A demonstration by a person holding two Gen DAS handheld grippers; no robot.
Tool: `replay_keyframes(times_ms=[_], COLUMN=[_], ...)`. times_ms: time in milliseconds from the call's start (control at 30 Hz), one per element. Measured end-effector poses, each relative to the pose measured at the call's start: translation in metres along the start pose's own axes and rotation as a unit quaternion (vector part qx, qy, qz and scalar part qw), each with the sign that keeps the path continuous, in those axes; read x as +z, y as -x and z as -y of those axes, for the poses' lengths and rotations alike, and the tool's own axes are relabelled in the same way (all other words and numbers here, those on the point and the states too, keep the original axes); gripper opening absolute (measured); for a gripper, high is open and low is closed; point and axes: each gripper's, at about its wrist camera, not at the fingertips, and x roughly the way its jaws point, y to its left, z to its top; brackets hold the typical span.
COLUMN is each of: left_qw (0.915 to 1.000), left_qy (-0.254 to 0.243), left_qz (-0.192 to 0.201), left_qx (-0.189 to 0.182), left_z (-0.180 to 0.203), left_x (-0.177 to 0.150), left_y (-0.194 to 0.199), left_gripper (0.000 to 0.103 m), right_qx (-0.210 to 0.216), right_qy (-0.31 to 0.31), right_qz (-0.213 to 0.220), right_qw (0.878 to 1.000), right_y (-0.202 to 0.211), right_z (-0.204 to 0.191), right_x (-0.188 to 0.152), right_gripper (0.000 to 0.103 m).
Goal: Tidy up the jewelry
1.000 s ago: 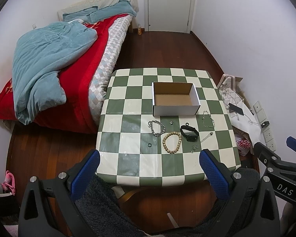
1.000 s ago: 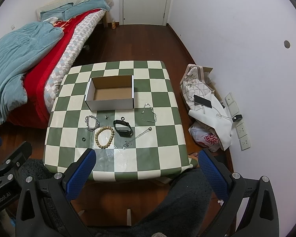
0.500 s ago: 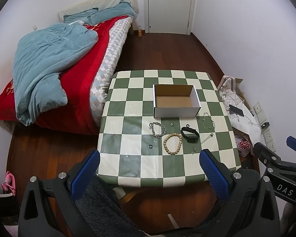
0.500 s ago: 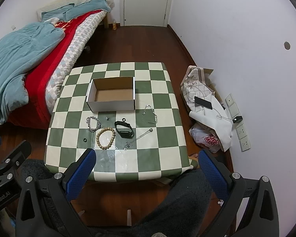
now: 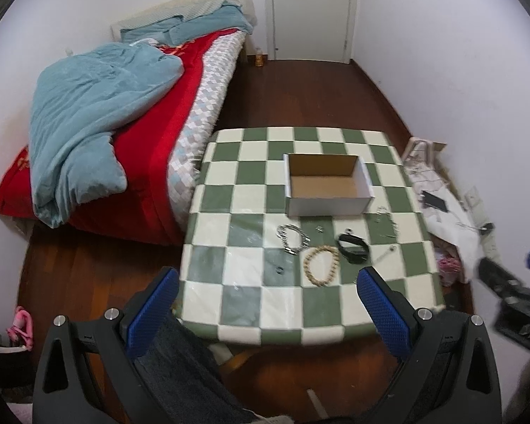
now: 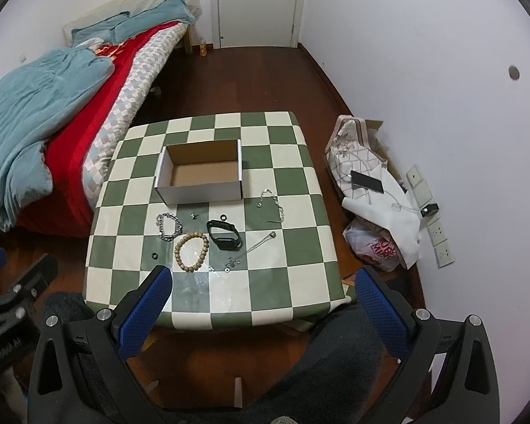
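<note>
An empty open cardboard box (image 5: 327,185) (image 6: 201,173) stands on the green and white checkered table (image 5: 251,296) (image 6: 293,183). In front of it lie a silver chain bracelet (image 5: 292,238) (image 6: 168,225), a wooden bead bracelet (image 5: 321,265) (image 6: 191,251), a black watch band (image 5: 352,248) (image 6: 224,235), a thin silver chain (image 6: 270,206), a pin (image 6: 261,242) and small rings. My left gripper (image 5: 265,304) and right gripper (image 6: 261,300) are both open and empty, held above the table's near edge.
A bed (image 5: 130,113) with a blue blanket and red cover stands left of the table. Bags, a phone (image 6: 367,181) and wall sockets lie on the floor at the right. A closed door (image 5: 311,10) is at the back.
Both cameras have drawn back and tilted a little, so the table sits lower and smaller in view. The jewelry and box have not moved. Both grippers stay open.
</note>
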Motion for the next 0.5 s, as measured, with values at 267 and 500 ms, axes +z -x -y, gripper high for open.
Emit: replay_keyframes(times_ms=[267,500], left_qw=[0.9968,0.9863], left_qy=[-0.027,-0.085], left_qz=[-0.025,-0.093], left_qx=[0.072,0.106], left_z=[0.009,0.044], left_x=[0.008,-0.012], left_y=[-0.089,-0.179], left_gripper=[0.103,0.103], right_qx=[-0.013,-0.001], right_qy=[-0.041,-0.042], right_qz=[-0.010,-0.088], right_qw=[0.999,0.995], right_y=[-0.065,-0.184], right_z=[0.026,0.026], right_x=[0.014,0.015], right_gripper=[0.102,0.071])
